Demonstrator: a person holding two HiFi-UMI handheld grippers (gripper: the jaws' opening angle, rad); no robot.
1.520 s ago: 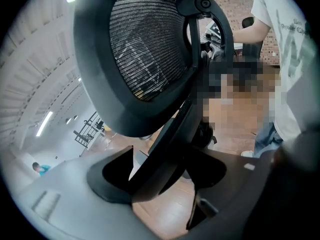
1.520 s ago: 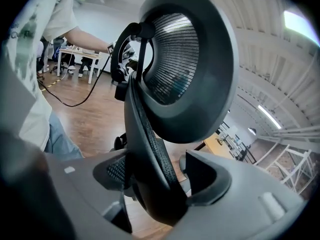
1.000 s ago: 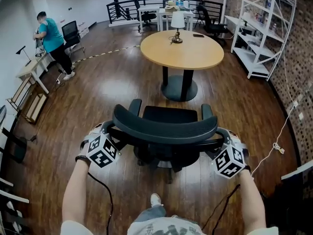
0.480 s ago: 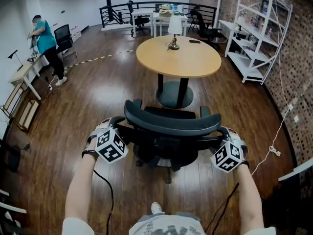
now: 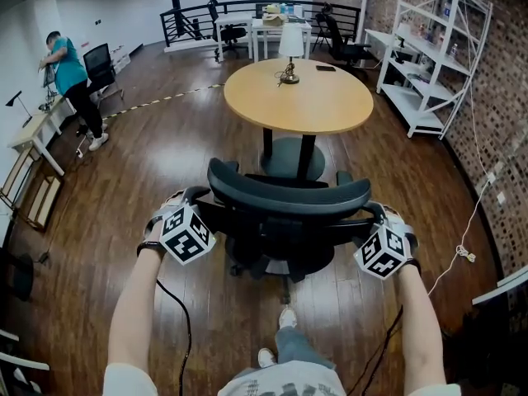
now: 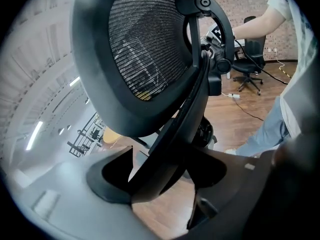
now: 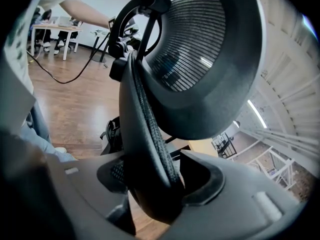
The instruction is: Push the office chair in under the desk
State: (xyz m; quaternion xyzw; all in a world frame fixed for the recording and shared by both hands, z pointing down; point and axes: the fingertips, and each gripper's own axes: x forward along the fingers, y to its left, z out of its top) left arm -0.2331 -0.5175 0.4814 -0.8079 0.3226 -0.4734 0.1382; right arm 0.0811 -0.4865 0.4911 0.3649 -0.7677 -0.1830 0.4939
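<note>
Chair [image 5: 285,250] nearer desk [image 5: 299,99]; left gripper [image 6: 162,173], just-tightened right gripper [image 7: 150,184] clamp backrest [image 5: 289,196].

The office chair [image 5: 289,198] hides most of its base; items on the shelf [image 5: 419,119] are too small.

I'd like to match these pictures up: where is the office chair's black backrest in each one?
Head view: the backrest curves across the lower centre.
Left gripper view: the backrest fills the upper centre, mesh showing.
Right gripper view: the backrest fills the upper right.
Shared landmark: the round wooden table, beyond the backrest in the head view, a tan sliver below it in both gripper views.
</note>
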